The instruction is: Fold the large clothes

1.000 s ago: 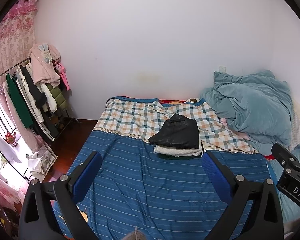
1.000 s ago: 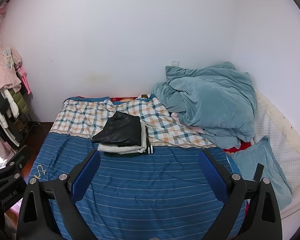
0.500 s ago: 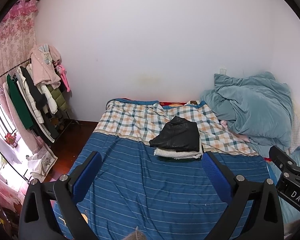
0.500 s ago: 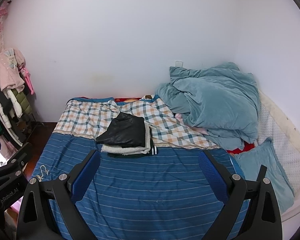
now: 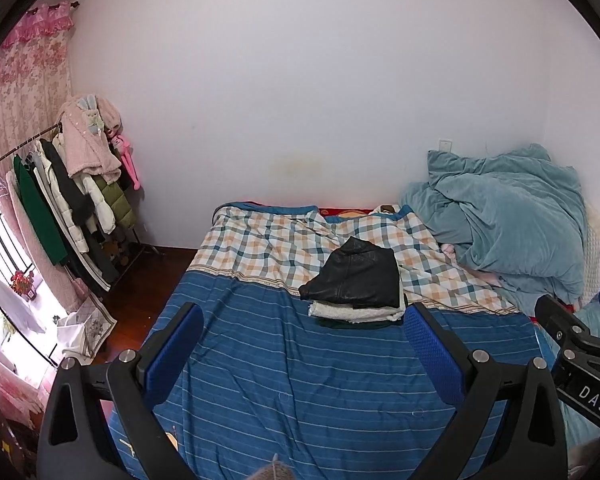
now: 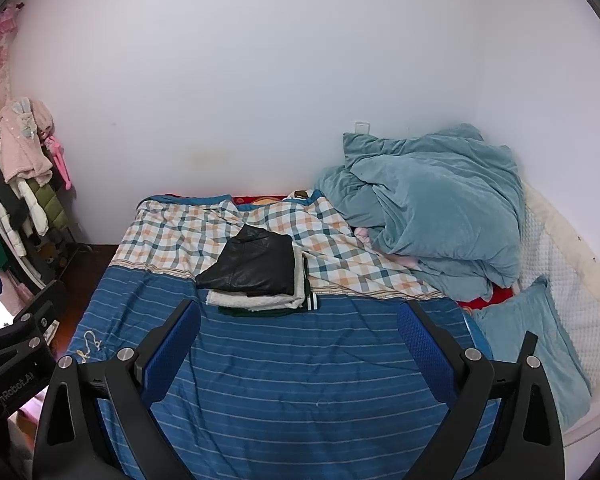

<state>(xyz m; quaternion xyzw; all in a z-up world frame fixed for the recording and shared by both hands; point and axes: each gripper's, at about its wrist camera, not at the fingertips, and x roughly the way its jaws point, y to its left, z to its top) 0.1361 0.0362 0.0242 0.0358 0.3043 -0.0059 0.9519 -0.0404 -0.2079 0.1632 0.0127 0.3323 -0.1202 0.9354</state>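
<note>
A stack of folded clothes sits mid-bed: a black leather garment (image 5: 356,276) on top, a white fleece one (image 5: 356,313) under it, a dark green one at the bottom. It also shows in the right wrist view (image 6: 256,266). My left gripper (image 5: 300,340) is open and empty, held above the near blue striped part of the bed (image 5: 300,392), well short of the stack. My right gripper (image 6: 298,340) is open and empty, also over the blue cover, near side of the stack.
A rumpled teal duvet (image 6: 432,208) lies at the far right with a teal pillow (image 6: 536,340) beside it. A clothes rack (image 5: 60,200) with hanging coats stands left of the bed by the pink curtain. The white wall is behind the bed.
Both grippers have drawn back and risen a little from the bed. The stack looks slightly farther off. Both stay open and empty.
</note>
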